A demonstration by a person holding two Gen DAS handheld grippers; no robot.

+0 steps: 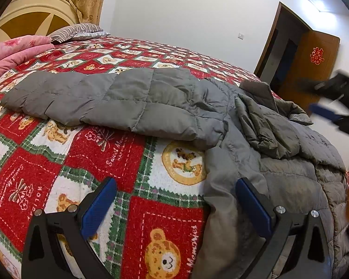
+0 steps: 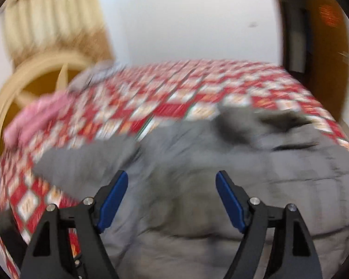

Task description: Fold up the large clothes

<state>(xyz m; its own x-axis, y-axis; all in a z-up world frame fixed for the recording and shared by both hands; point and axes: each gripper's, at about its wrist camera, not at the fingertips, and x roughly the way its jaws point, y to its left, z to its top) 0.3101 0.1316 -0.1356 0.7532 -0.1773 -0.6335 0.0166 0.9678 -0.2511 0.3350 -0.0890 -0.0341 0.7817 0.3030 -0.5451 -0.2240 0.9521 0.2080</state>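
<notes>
A grey quilted jacket [image 1: 165,102] lies on the bed, one sleeve [image 1: 58,93] stretched out to the left and its body bunched at the right, by the bed's edge. My left gripper [image 1: 175,182] is open just above the bedspread. Its right finger [image 1: 253,207] is over the jacket's near edge and its left finger [image 1: 97,207] over bare bedspread; nothing is between them. In the blurred right wrist view, my right gripper [image 2: 172,174] is open above the jacket [image 2: 197,186] and holds nothing. The right gripper also shows as a blur at the left wrist view's right edge [image 1: 332,107].
A red, white and green bear-patterned bedspread [image 1: 81,158] covers the bed. A pink quilt [image 1: 14,51] and a striped pillow [image 1: 74,31] lie by the headboard [image 1: 32,16] at the far left. Behind the bed at the right stands a brown door [image 1: 314,65].
</notes>
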